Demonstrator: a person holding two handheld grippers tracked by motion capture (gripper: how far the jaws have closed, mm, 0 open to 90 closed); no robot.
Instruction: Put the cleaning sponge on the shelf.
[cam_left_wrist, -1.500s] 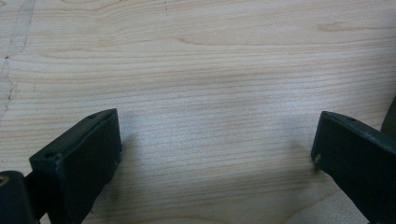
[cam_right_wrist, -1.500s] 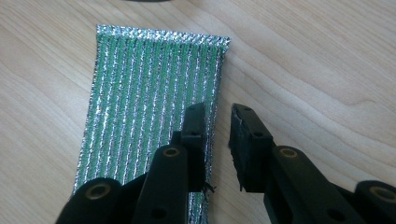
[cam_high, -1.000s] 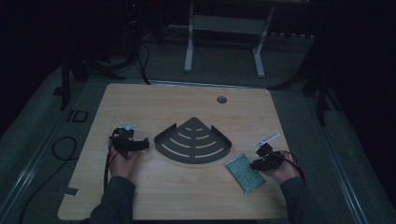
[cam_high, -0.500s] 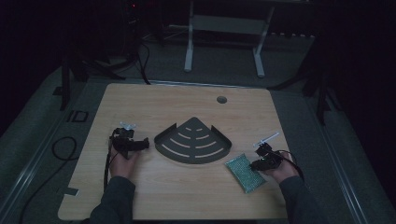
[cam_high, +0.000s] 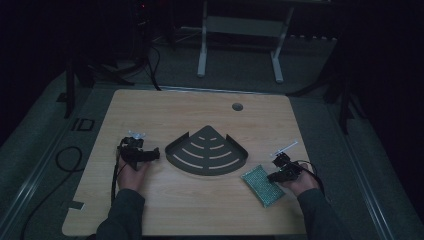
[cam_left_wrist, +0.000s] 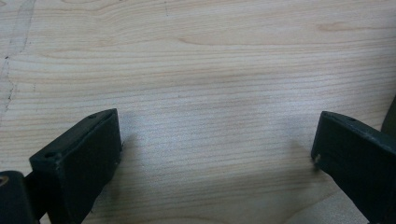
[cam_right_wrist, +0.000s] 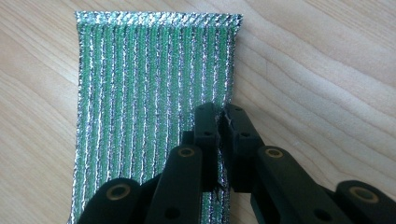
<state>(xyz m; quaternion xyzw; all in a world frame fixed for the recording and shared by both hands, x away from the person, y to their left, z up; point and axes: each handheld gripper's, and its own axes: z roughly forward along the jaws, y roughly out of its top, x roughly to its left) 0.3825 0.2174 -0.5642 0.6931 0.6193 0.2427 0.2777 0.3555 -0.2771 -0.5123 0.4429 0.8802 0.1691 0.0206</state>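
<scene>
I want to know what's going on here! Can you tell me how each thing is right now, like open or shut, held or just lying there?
Right gripper: jaws have just been closing, now pinched on the sponge's edge.
Green sponge: flat on the table, gripped at one long edge.
Left gripper: open, nothing between its jaws.
Dark corner rack: lying flat, untouched, nothing on it.
Table: bearing everything.
</scene>
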